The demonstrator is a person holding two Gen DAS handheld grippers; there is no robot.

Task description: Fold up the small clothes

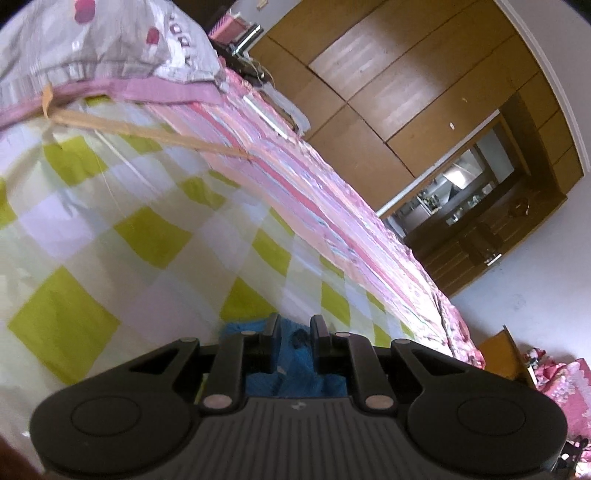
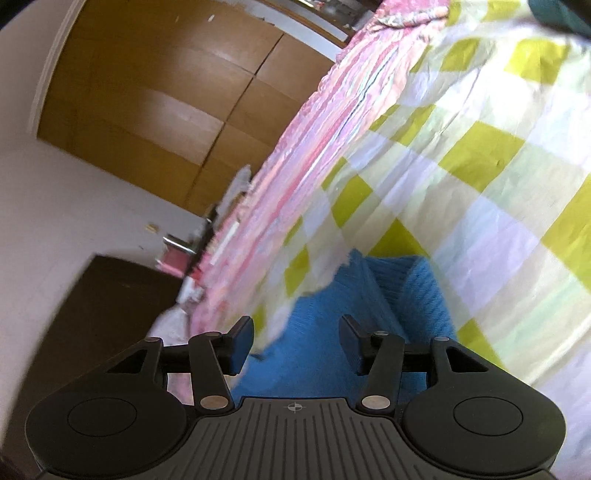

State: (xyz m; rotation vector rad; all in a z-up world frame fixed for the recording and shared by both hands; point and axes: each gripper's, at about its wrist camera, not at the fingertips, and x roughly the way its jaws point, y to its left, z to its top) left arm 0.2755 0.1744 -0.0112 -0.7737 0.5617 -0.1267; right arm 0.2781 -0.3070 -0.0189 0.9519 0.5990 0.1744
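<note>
A small blue knit garment [image 2: 314, 339] lies on the green-and-white checked bed sheet [image 2: 480, 166]. In the right wrist view my right gripper [image 2: 297, 332] is open, its jaws wide apart above the blue garment, holding nothing. In the left wrist view my left gripper [image 1: 294, 332] has its jaws close together with bunched blue fabric [image 1: 295, 365] between them, so it is shut on the garment. Most of the garment is hidden under the left gripper's body.
A pink striped blanket [image 1: 295, 177] runs along the far side of the bed. A pillow [image 1: 92, 40] lies at the head. Brown wooden wardrobes [image 1: 406, 92] stand beyond the bed. A dark teal cloth [image 2: 561, 14] shows at the right wrist view's top right corner.
</note>
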